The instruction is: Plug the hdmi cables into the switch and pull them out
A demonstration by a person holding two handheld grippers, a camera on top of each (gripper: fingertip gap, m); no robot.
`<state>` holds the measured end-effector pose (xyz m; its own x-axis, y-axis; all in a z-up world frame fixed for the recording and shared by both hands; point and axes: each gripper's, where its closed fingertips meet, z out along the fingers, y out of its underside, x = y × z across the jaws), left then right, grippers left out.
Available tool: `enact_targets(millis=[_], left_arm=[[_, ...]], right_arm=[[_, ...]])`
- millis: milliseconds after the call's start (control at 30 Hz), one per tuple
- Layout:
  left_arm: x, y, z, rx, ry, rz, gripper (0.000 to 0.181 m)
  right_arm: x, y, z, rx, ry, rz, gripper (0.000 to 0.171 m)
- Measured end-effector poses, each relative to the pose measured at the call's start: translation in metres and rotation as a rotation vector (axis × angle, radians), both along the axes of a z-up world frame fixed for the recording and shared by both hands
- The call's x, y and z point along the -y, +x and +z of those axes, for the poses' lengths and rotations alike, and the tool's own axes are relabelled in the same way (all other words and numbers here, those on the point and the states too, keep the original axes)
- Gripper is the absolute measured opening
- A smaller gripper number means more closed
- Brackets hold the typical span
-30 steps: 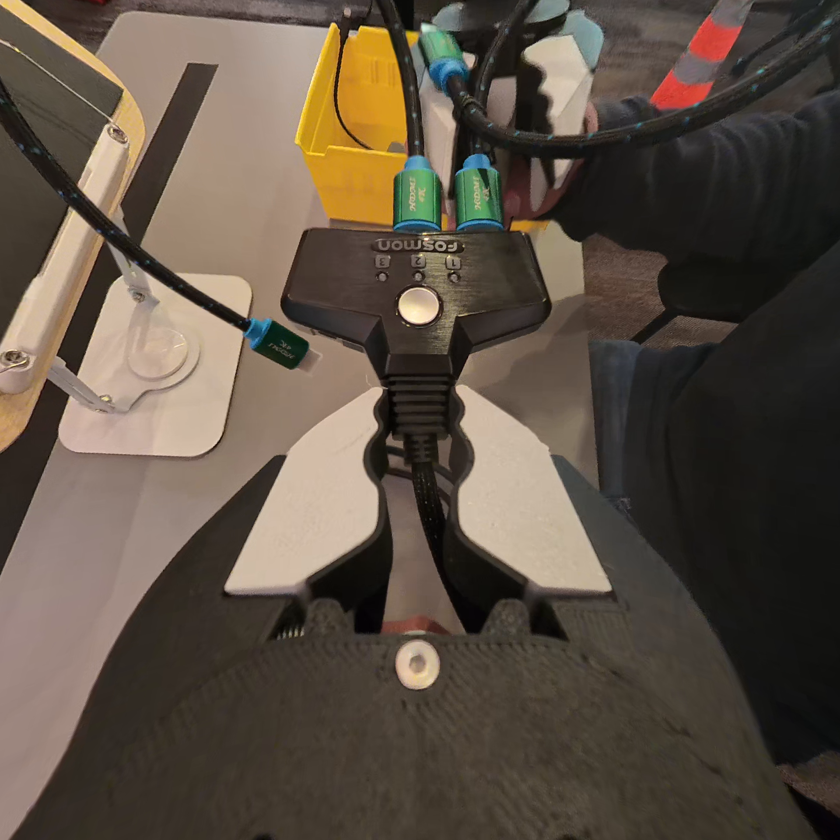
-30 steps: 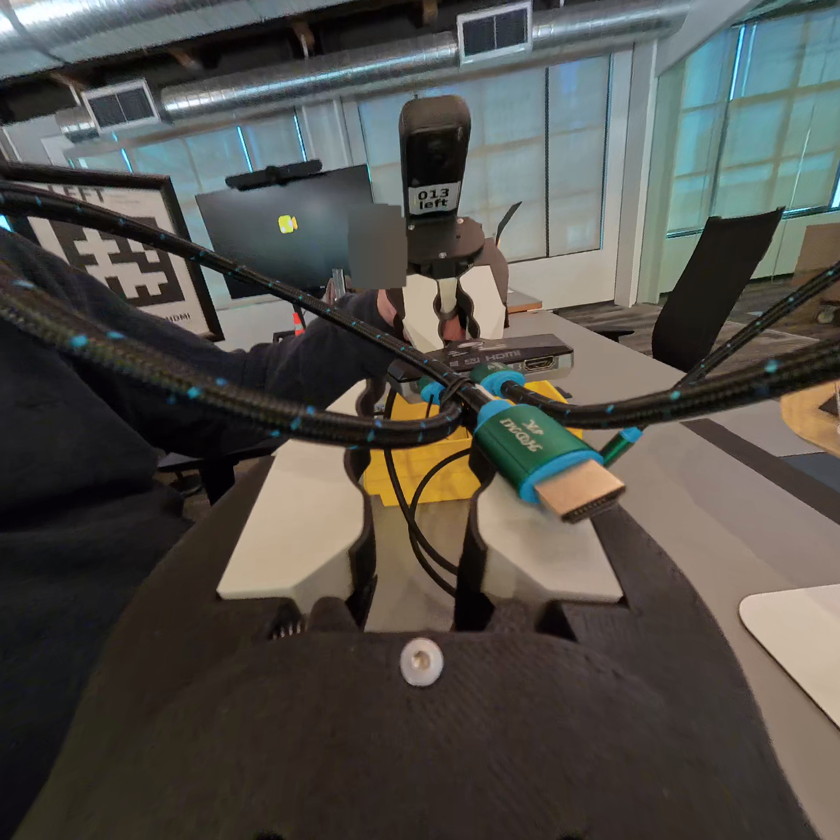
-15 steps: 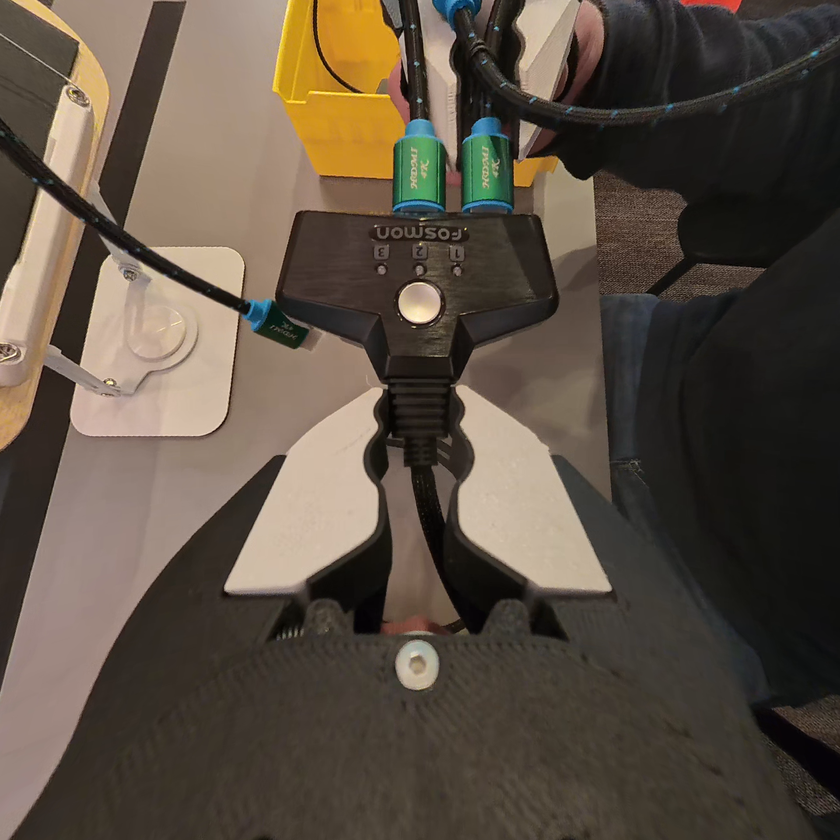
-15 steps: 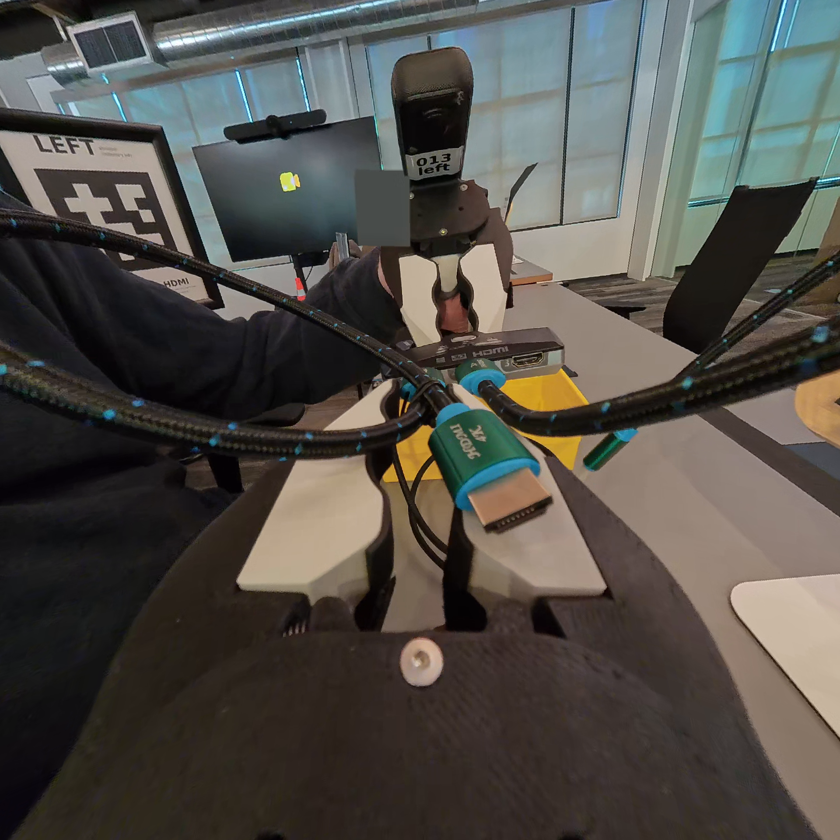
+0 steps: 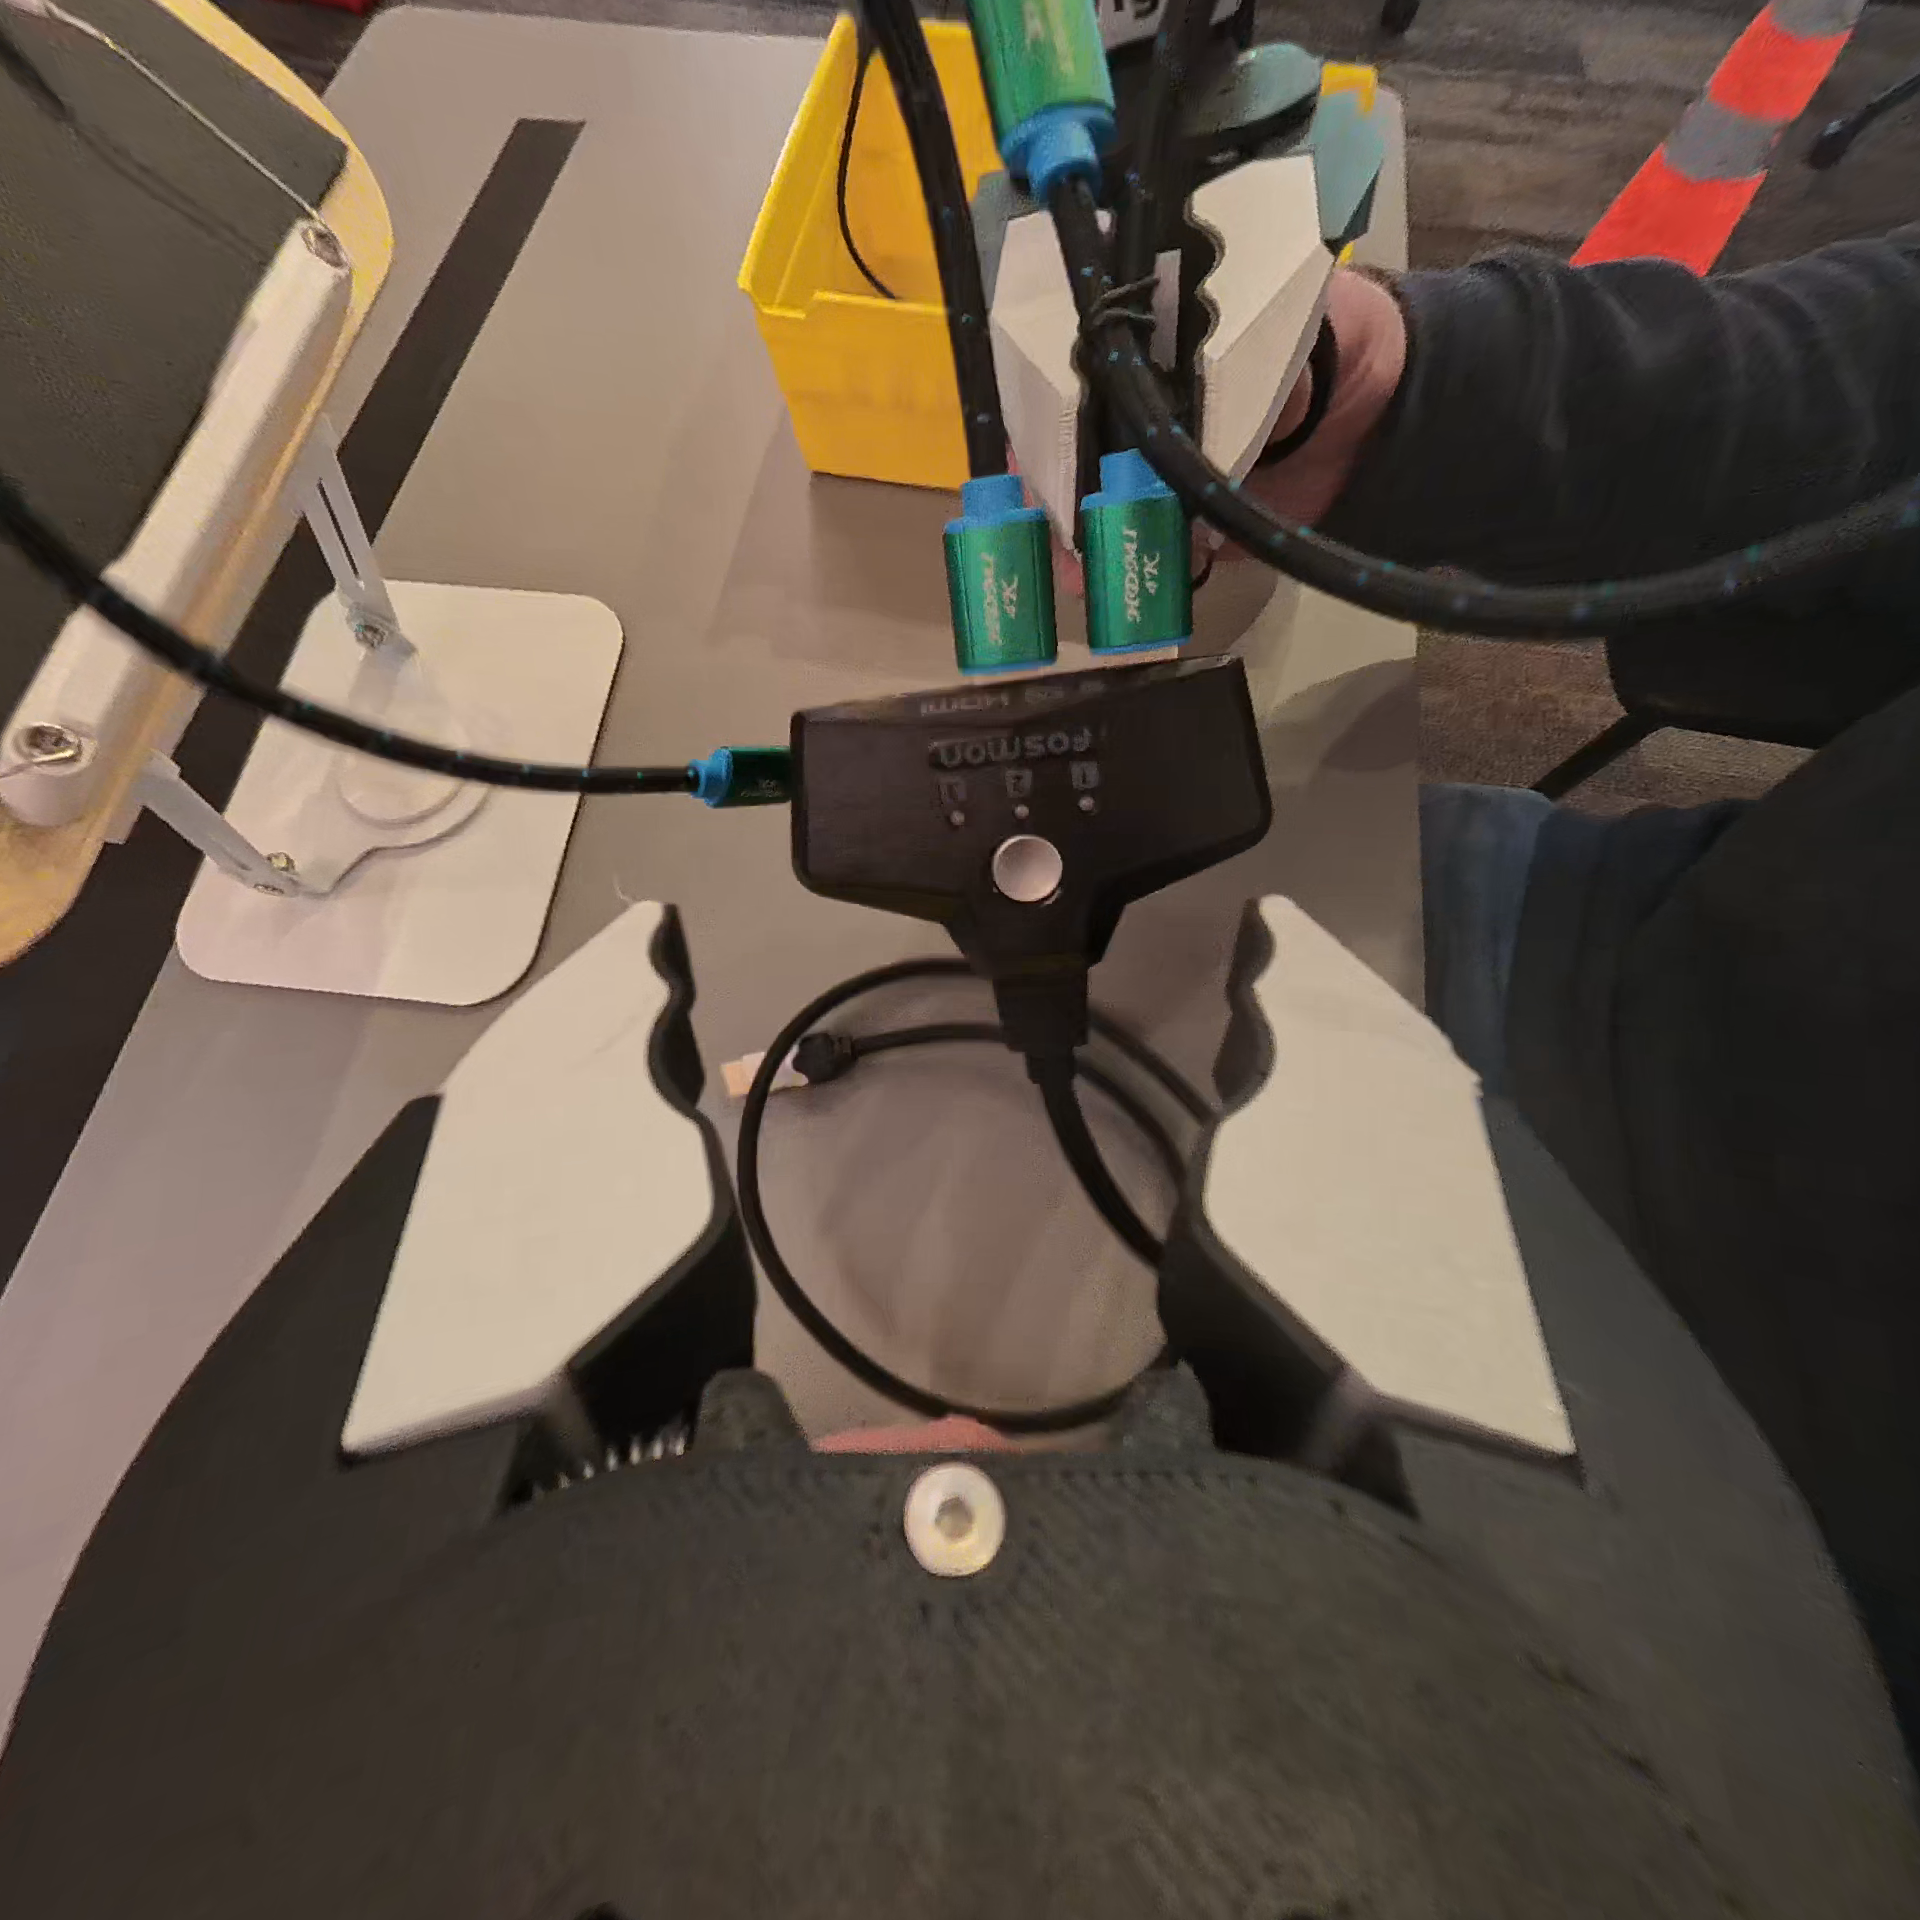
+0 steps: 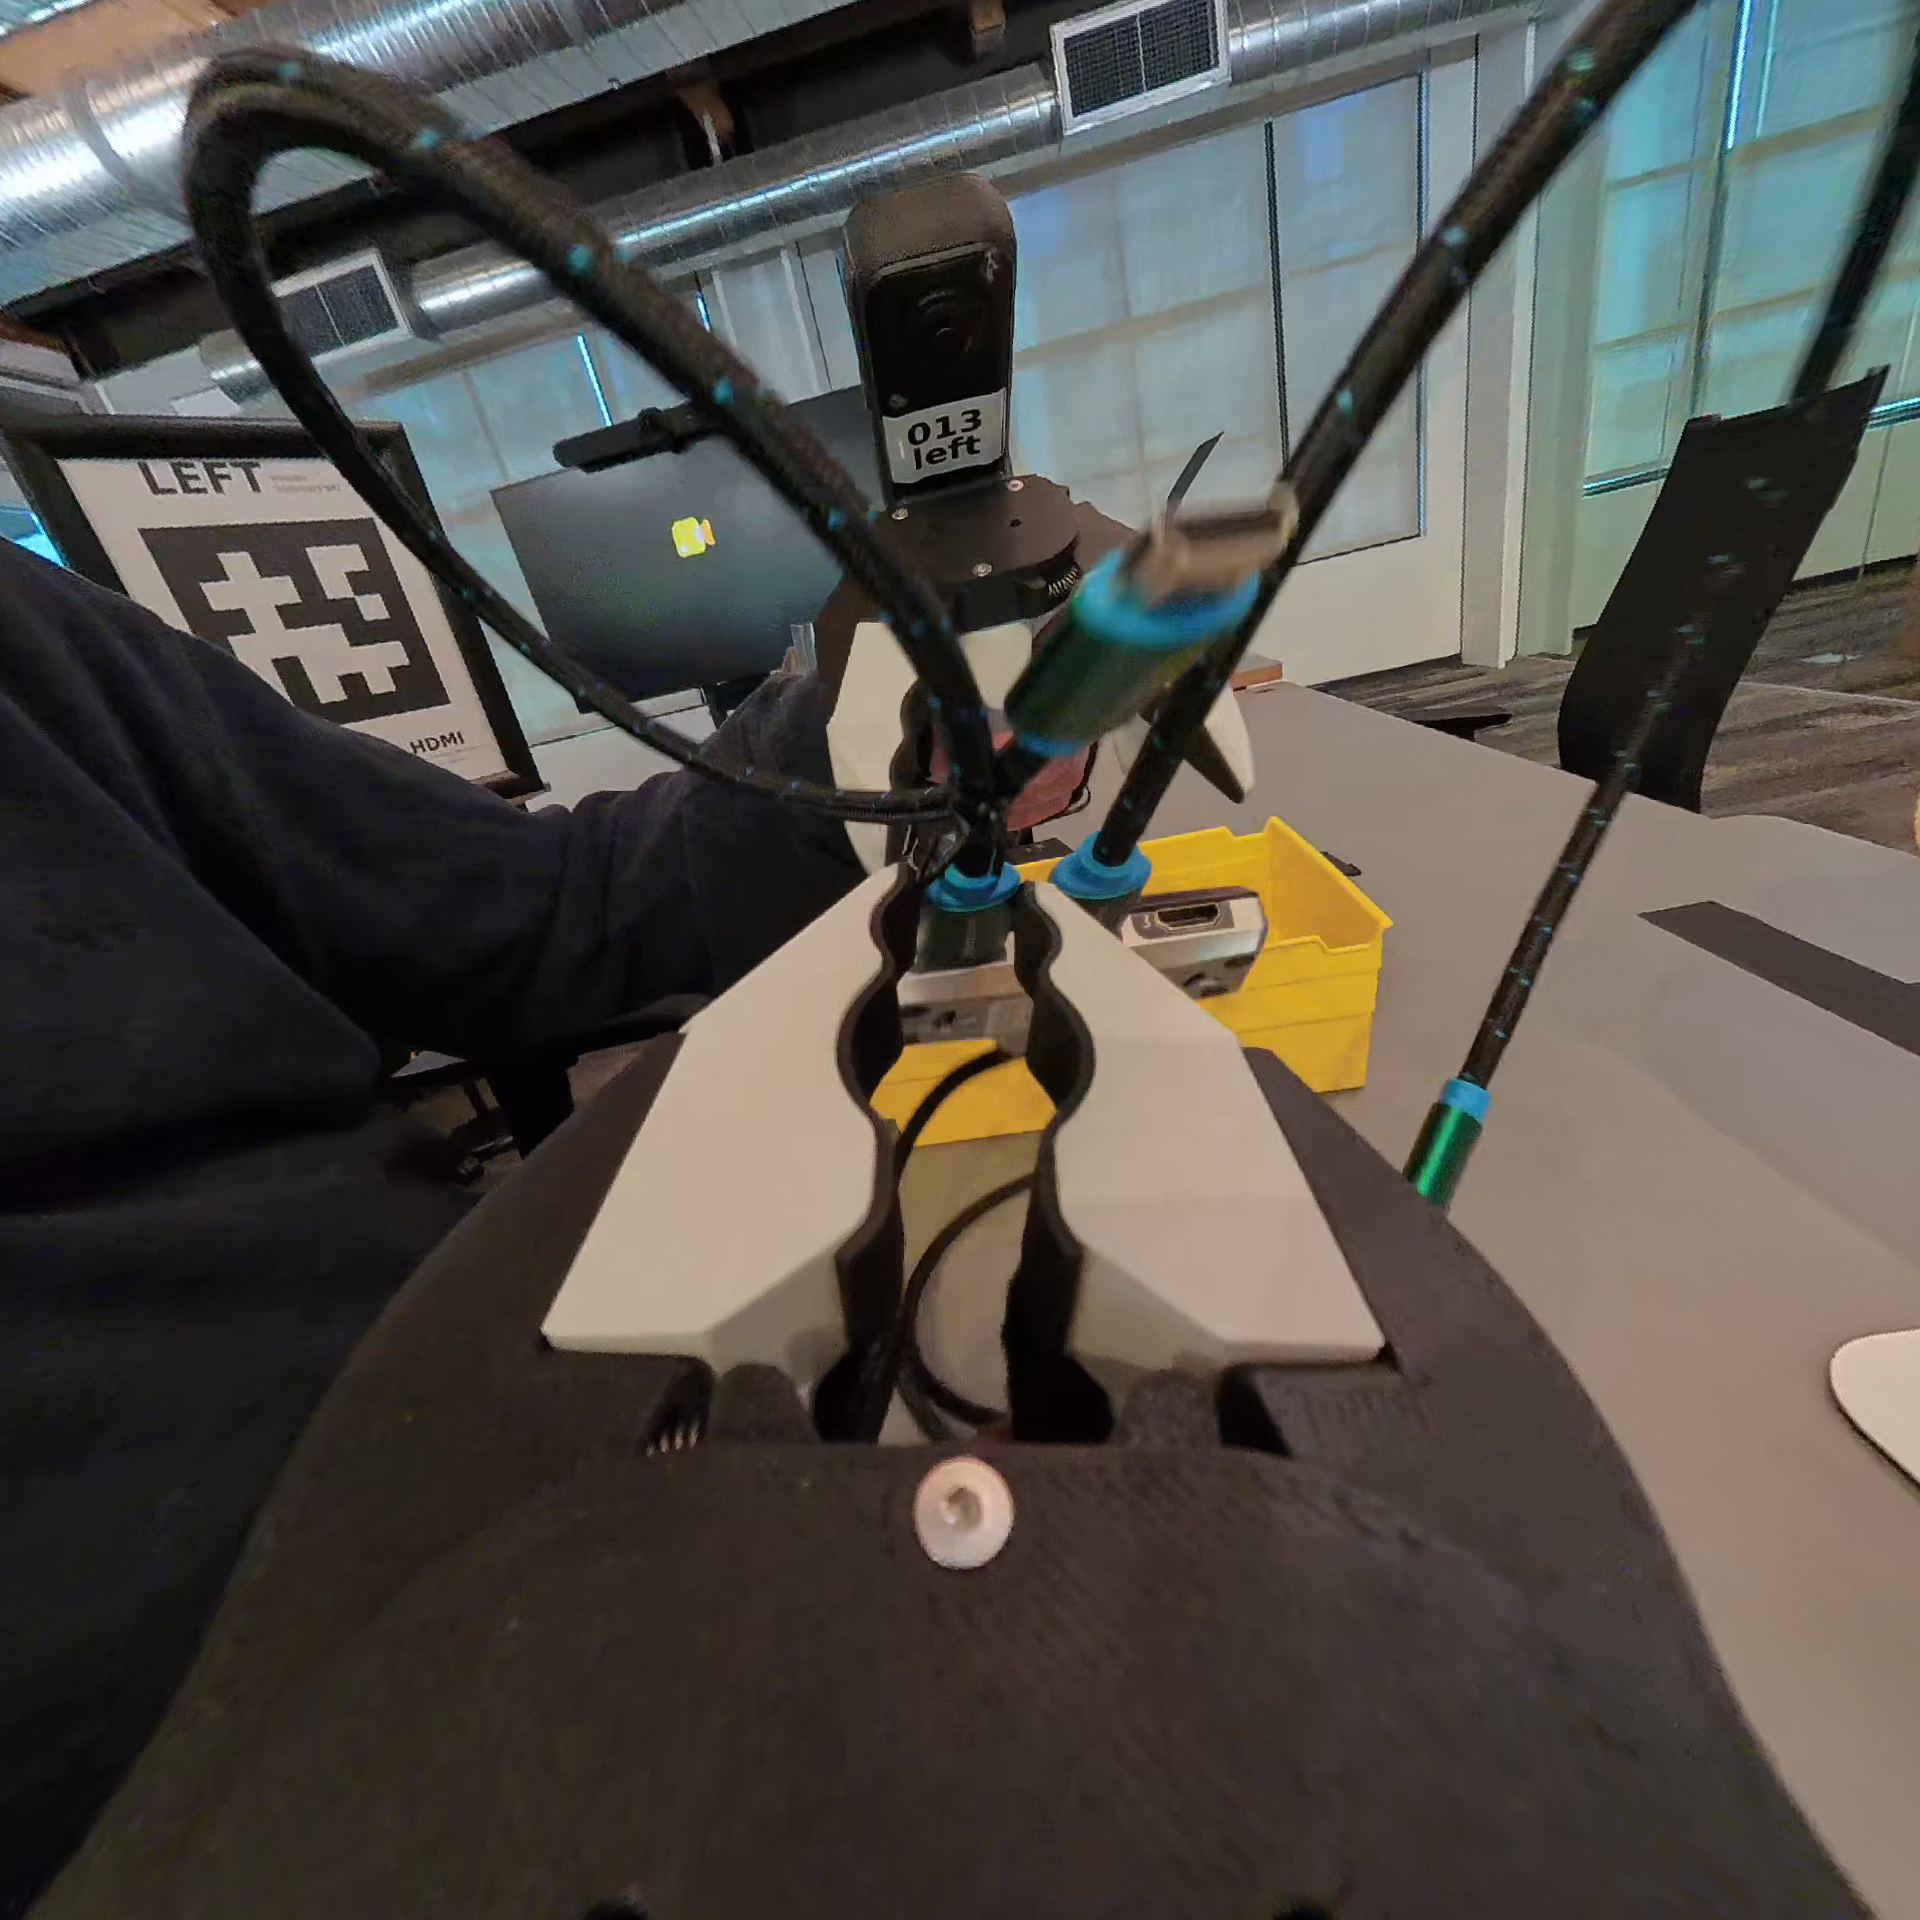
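The left tool (image 5: 956,1039) stands spread wide, its white fingers (image 5: 561,1174) holding nothing, with the black T-shaped HDMI switch (image 5: 1029,790) lying on the grey tabletop (image 5: 665,416) just ahead of their tips. The switch's thin black lead (image 5: 831,1299) loops back between the fingers. Two green metal HDMI plugs with blue collars (image 5: 1065,592) stand side by side at the switch's far edge; whether they are fully seated there cannot be told. A third green plug on a braided black cable (image 5: 743,777) meets the switch's left side. The right tool (image 6: 961,914) is pressed together on one of the paired plugs, pinching its green body just below the blue collar. Another loose green plug (image 6: 1132,634) hangs in the air above it. A yellow plastic bin (image 5: 852,343) sits behind the switch.
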<state>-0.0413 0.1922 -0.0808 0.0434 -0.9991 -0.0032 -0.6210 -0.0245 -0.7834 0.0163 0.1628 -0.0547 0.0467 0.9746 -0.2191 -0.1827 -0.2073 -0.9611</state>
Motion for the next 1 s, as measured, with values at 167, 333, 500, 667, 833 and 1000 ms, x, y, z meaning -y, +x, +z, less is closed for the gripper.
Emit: enact_targets(millis=[167,333,500,667,833,1000], left_arm=[[0.001,0.006,-0.028,-0.060,-0.015,0.046,0.124],[0.013,0.023,-0.057,-0.015,-0.033,0.126,0.146],[0.017,0.048,-0.090,0.076,-0.125,0.279,0.146],[0.015,0.056,-0.122,0.079,-0.299,0.312,0.068],[0.014,0.051,-0.116,0.086,-0.351,0.236,0.029],[0.016,0.045,-0.096,-0.029,-0.246,0.100,0.026]], right_arm=[[-0.001,-0.007,-0.008,0.012,-0.014,0.001,0.015],[-0.008,-0.006,-0.011,0.003,-0.028,-0.036,0.010],[-0.008,-0.017,-0.026,0.028,-0.064,-0.014,0.000],[-0.016,-0.023,-0.057,0.158,-0.147,-0.030,0.000],[-0.019,-0.009,-0.079,0.342,-0.125,-0.080,0.000],[-0.011,-0.002,-0.101,0.556,-0.107,-0.035,0.039]])
